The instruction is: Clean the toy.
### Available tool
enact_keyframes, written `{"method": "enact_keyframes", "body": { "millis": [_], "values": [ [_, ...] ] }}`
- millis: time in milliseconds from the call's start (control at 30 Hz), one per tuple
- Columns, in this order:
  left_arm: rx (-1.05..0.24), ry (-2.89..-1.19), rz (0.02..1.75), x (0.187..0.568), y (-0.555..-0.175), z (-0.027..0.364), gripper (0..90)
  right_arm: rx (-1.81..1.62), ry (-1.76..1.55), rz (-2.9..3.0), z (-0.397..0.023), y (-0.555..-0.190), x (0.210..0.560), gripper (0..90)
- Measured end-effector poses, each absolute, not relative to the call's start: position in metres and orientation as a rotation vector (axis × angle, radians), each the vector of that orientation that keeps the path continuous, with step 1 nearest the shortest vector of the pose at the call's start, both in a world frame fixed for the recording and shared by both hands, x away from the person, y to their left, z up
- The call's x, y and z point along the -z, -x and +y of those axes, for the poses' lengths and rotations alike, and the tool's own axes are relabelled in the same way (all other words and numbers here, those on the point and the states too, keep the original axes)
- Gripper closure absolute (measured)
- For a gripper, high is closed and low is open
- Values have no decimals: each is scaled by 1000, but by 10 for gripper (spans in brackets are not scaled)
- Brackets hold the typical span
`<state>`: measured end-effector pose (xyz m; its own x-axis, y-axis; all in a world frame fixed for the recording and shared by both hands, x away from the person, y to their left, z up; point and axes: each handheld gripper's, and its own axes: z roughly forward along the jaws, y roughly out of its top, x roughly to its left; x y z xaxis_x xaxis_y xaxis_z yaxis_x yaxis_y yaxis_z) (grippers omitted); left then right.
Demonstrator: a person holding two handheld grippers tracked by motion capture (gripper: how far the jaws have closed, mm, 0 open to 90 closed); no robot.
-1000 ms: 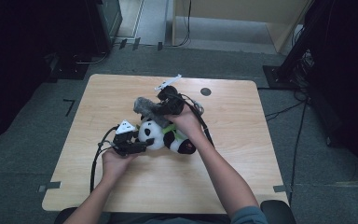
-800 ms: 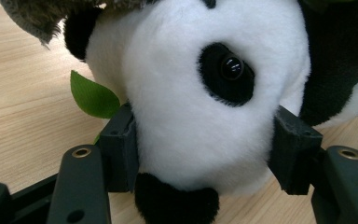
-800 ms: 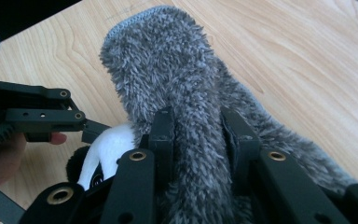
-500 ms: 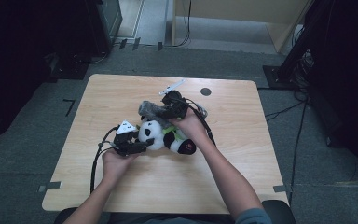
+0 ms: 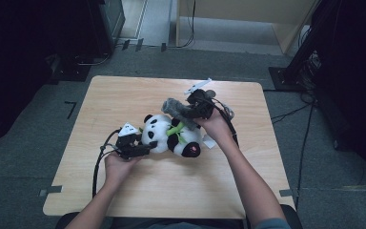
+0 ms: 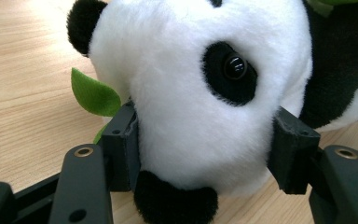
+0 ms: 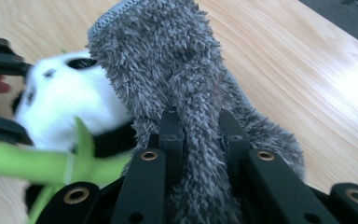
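Wood table (image 5: 124,95), dark floor around. Left gripper (image 6: 200,154) clamped on panda (image 6: 191,93) head, near-left. Right gripper (image 7: 199,140) clamped on grey cloth (image 7: 168,60), far-right, just beside panda.

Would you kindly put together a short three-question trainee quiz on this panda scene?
1. True or false: the left gripper has its jaws closed on the head of the black-and-white plush panda toy.
2. What does the right gripper pinch? A) the fuzzy grey cloth B) the panda's green felt leaf C) a cable
3. Fill in: the panda lies on the light ____ table.

Key: 1 true, as the pads press into both sides of the head. 2 A, with a fold of the grey cloth squeezed between the jaws. 3 wooden.
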<state>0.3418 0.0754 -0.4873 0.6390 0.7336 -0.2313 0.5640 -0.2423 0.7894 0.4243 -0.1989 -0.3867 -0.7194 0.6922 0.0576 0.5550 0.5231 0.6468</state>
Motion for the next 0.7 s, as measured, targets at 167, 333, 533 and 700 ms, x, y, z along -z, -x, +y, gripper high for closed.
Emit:
{"method": "enact_keyframes", "body": {
  "millis": [167,333,533,700],
  "values": [
    [-230,-1931,1020,487,-342,75,372,-949,-1106,2532,-219,-424,386,768],
    [-228,-1925,1002,489,-343,76,361,-938,-1142,2489,-237,-422,381,769],
    [-225,-1922,983,490,-344,77,345,-1053,-1133,2471,-233,-416,367,771],
    [-229,-1924,979,489,-344,77,340,-1108,-1021,2502,-204,-409,357,765]
  ]
}}
